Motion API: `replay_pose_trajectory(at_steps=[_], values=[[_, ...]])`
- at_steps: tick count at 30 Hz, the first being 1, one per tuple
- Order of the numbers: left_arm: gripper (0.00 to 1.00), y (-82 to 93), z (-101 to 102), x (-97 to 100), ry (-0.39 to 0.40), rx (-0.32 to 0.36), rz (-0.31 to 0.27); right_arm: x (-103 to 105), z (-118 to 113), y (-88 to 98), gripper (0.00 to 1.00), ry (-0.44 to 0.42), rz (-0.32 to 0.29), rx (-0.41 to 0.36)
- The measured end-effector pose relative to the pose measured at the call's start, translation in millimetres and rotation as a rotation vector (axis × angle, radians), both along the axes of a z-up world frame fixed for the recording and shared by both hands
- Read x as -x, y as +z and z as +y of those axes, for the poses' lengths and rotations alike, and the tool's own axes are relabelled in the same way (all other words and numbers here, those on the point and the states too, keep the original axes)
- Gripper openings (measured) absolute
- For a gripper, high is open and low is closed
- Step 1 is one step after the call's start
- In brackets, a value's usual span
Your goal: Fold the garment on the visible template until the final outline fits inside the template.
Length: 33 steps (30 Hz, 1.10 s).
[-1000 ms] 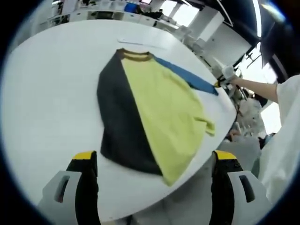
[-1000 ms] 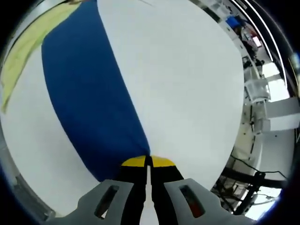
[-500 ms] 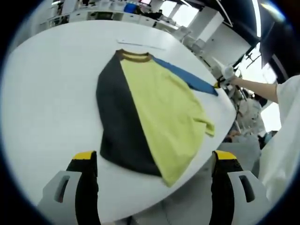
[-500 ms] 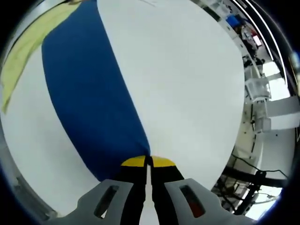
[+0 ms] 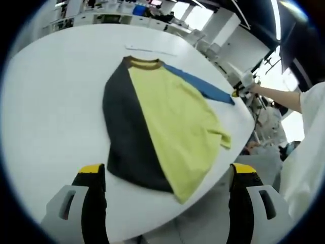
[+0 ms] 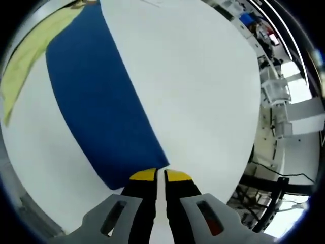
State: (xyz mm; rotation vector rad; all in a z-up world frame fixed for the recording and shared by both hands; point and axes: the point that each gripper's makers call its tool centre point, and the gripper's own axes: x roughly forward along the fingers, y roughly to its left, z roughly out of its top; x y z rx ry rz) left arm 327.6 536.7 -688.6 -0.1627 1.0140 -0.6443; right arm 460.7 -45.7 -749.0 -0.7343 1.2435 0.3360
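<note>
left gripper view: the garment [image 5: 152, 127] lies flat on the white table [image 5: 51, 101], centre of the frame. it's a shirt w/ a yellow-green front panel, a dark grey panel along its left side, a brownish collar [image 5: 143, 62] at the top and a blue sleeve [image 5: 200, 85] stretched out toward the upper right. a short yellow-green flap sticks out at mid right of the shirt, near the table edge. a thin pale strip [image 5: 150, 50] lies on the table just above the collar, apart from it. the left gripper [image 5: 165, 175] sits at the bottom of the frame, jaws spread wide w/ yellow tips either side, nothing between them, hanging near the shirt's hem. at the right edge a person's sleeve [image 5: 304, 152] shows, arm reaching in to the far end of the blue sleeve, where the other gripper meets the cloth. desks and windows blur in the bg, top of frame.

right gripper view: the blue sleeve [image 6: 96, 101] runs from upper left down to bottom centre, ending right at the right gripper [image 6: 158, 176]. its jaws stand nearly closed, a thin slit between the yellow tips; the sleeve's corner sits just at the tips, but can't tell if cloth is actually pinched. yellow-green fabric shows at the upper left edge. white table [image 6: 203, 91] covers the right half; furniture legs and cables at far right.
</note>
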Motion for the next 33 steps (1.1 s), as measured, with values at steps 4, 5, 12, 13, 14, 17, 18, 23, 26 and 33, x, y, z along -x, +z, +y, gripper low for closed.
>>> replay_pose_trajectory(at_steps=[4, 5, 12, 13, 14, 17, 18, 23, 26, 33], values=[[0.98, 2.5, 1.1, 0.8, 0.002, 0.001, -0.009, 2.9, 11.6, 5.3, 0.07, -0.045, -0.037, -0.063], [0.98, 2.7, 1.1, 0.9, 0.002, 0.001, -0.01, 4.0, 12.9, 6.2, 0.07, -0.048, -0.041, -0.069], [0.99, 6.4, 0.5, 3.9, 0.001, 0.006, -0.022, 12.9, 23.5, 12.4, 0.12, -0.077, -0.069, -0.119], [0.99, 7.0, 0.4, 4.4, 0.0, 0.007, -0.024, 14.2, 24.8, 12.9, 0.12, -0.078, -0.071, -0.124], [0.99, 7.4, 0.3, 4.6, 0.0, 0.007, -0.025, 15.5, 25.8, 13.4, 0.13, -0.081, -0.073, -0.128], [0.99, 10.3, -0.4, 5.4, -0.006, 0.008, -0.032, 20.1, 29.5, 15.6, 0.15, -0.09, -0.083, -0.145], [0.99, 11.0, -0.4, 5.5, -0.007, 0.008, -0.034, 21.5, 30.8, 16.5, 0.16, -0.094, -0.087, -0.153], [0.99, 14.9, 1.4, 5.4, -0.01, 0.008, -0.045, 26.8, 38.5, 18.6, 0.21, -0.112, -0.103, -0.194], [0.99, 17.1, 2.6, 5.7, -0.01, 0.006, -0.053, 31.8, 44.6, 20.1, 0.24, -0.109, -0.111, -0.206], [0.99, 22.4, 4.1, 7.9, -0.011, 0.009, -0.071, 40.4, 74.3, 26.9, 0.33, -0.113, -0.154, -0.295]])
